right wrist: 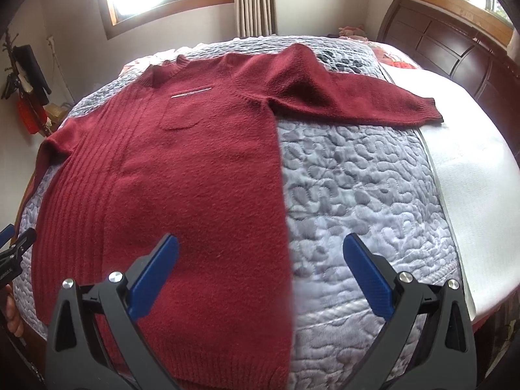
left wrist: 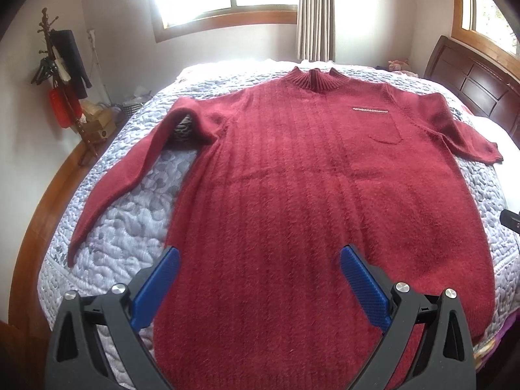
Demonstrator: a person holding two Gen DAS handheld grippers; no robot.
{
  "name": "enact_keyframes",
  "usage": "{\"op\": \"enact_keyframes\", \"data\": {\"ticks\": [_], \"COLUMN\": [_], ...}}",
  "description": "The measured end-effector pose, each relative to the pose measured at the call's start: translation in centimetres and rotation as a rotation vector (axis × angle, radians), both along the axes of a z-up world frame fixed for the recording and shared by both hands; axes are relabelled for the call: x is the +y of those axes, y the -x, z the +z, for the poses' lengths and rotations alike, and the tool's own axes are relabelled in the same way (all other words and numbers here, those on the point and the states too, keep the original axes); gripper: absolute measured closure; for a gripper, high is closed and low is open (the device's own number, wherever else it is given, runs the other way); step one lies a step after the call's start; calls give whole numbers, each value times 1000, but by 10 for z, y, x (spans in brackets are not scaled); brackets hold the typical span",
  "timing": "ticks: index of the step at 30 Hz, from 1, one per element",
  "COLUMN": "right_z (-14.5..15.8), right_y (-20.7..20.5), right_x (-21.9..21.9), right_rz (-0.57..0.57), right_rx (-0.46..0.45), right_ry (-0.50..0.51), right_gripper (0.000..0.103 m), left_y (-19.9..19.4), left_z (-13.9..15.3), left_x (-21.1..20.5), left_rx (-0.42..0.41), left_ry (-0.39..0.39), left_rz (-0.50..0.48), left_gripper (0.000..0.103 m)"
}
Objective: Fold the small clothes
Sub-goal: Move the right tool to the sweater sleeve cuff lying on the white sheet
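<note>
Bedspread [left wrist: 130,214] holds sweater [left wrist: 292,178] flat beneath both spread-wide hand-held grippers.

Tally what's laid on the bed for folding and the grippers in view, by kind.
Red sweater: 1, spread flat on the quilt
Grippers: 2, left gripper and right gripper, both open and empty
Total: 3
</note>
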State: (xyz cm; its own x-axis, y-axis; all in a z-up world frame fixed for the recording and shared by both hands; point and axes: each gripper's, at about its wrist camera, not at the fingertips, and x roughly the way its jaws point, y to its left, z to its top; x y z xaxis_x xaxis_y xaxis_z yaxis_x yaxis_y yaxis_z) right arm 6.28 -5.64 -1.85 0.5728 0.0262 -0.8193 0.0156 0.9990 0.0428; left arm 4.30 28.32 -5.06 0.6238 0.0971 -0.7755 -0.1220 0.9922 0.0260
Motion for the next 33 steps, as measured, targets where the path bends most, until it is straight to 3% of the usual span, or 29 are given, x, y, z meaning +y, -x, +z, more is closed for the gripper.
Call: {"op": "enact_keyframes", "data": {"ticks": [5, 9, 16, 21, 28, 33], "right_z": [-2, 1, -2, -15, -39, -44], "right_y": [-50, -87, -154, -193, -225, -235], "right_x": [-65, -112, -193, -248, -315, -354], "right_rz": [-75, -125, -168, -165, -232, -254], "right_rx": [35, 18, 31, 67, 134, 156], "right_ry": [-65, -54, -41, -93, -144, -187], "right_gripper": [3, 3, 3, 3, 4, 4], "left_y": [-51, -97, -177, -227, -281, -288], "left_z": [13, 19, 13, 0, -6, -6], "left_x": [-38, -69, -123, -171, -232, -251], "left_rx": [-37, -60, -39, -6, 9, 0], "left_ry": [4, -6, 40, 60, 65, 59], "left_rz": [-31, -42, -30, -40, -52, -75], "left_gripper": [4, 4, 4, 4, 4, 4]}}
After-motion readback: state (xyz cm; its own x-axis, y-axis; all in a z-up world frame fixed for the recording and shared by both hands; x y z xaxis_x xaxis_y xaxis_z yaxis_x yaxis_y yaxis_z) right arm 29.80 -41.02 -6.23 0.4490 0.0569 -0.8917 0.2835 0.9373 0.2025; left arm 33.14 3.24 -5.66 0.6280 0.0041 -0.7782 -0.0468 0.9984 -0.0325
